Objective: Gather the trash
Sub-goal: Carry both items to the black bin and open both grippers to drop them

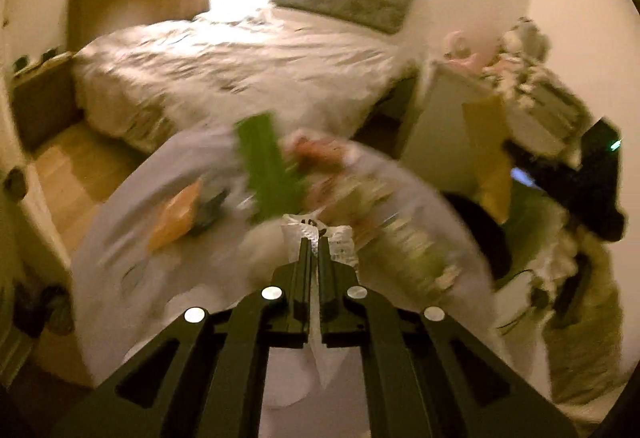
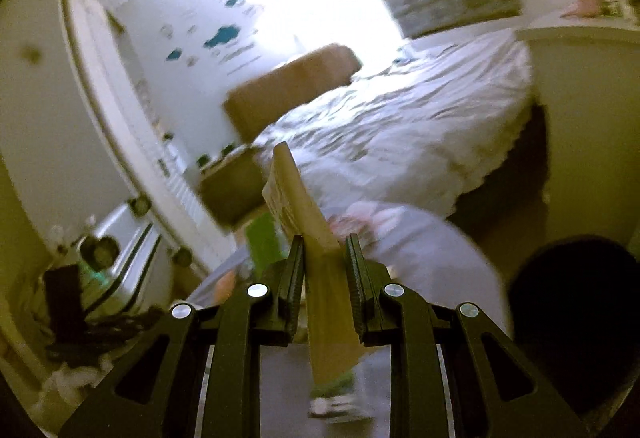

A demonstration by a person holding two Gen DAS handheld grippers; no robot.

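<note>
1. Left gripper: fingers nearly closed, pinching bag rim, near the bed.
2. Right gripper: fingers clamped on box, above bag.
3. Bag: trash inside.

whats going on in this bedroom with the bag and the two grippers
A person is collecting trash in a bedroom with a gripper in each hand. The left gripper is shut on the edge of a white trash bag, holding it open; a green box and wrappers already lie inside. The right gripper is shut on a flat cardboard box just above the bag. The bed is behind.
</note>
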